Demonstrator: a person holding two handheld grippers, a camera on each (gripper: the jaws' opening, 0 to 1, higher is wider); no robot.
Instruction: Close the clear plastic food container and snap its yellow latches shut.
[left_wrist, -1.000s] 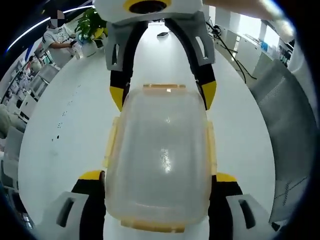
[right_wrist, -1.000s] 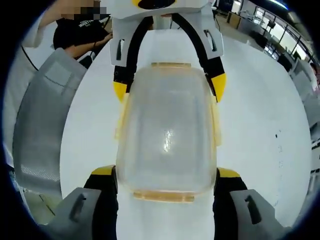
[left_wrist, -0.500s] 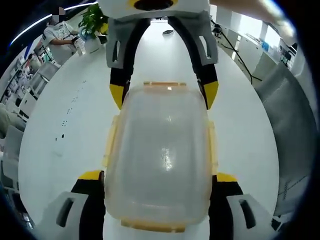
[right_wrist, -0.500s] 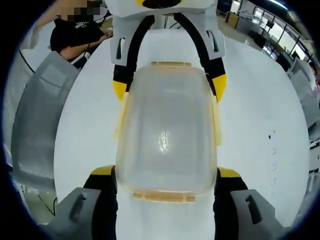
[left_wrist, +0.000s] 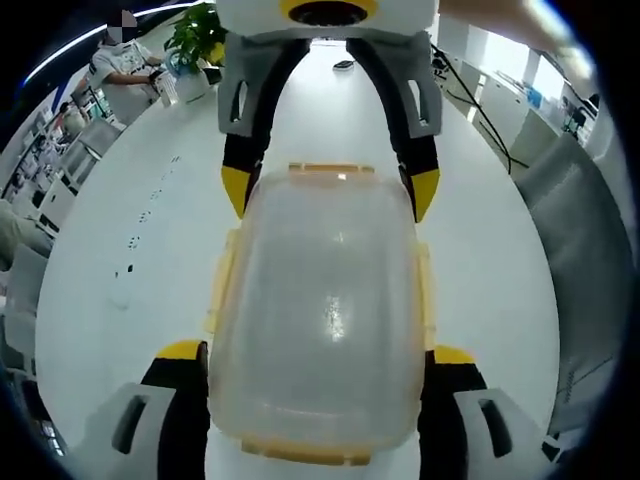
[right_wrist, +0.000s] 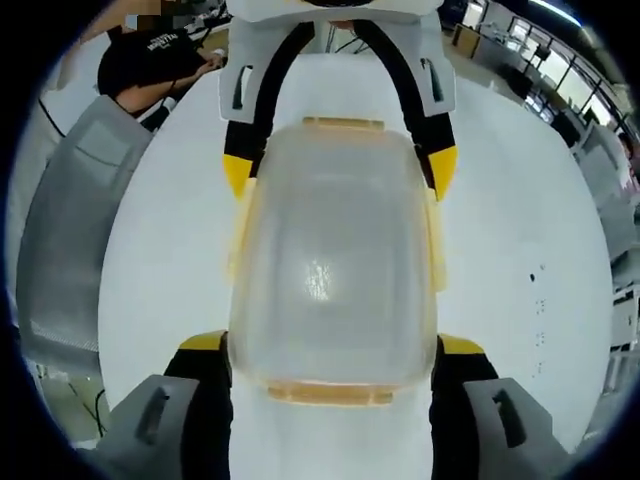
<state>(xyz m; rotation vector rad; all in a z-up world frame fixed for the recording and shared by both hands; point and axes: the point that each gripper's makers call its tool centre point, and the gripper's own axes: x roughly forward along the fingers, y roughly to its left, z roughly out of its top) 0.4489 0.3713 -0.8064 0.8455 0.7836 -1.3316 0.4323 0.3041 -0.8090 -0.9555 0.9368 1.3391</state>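
Jaws on left gripper (left_wrist: 315, 355): spread wide, yellow tips pressed against the two long sides of the container (left_wrist: 320, 300) at its near end, apparently clamping it. Same on right gripper (right_wrist: 330, 345): wide apart, tips touching the sides of the opposite end. So: box pinned between two grips, one at each end, over the white table (left_wrist: 110, 260); impossible to say whether resting on it or held just above.

Lid seemingly seated on top, though hard to confirm through the cloudy plastic. Yellow latches on all four edges: end latch (left_wrist: 300, 452) near the left grip, another at the far end (left_wrist: 330, 172), side latches (left_wrist: 222, 285) along left and right. Snapped or loose: cannot tell from here; side ones look slightly flared.

Risks, as a judgement:
- Squeezing thin clear walls too hard: sides bowing inward, lid popping off its seat, latches then missing the rim.
- Letting go with both grips at once to reach a latch: box sliding on the smooth tabletop, or dropping if in fact lifted. Better to free one end only.
- Tips sitting close to the side latches: easy to trap a latch under a tip, or bend it outward.
- Pressing one latch down without bracing the opposite end: box tipping, lid skewing.
- Closing on an unseated corner: a false snap.
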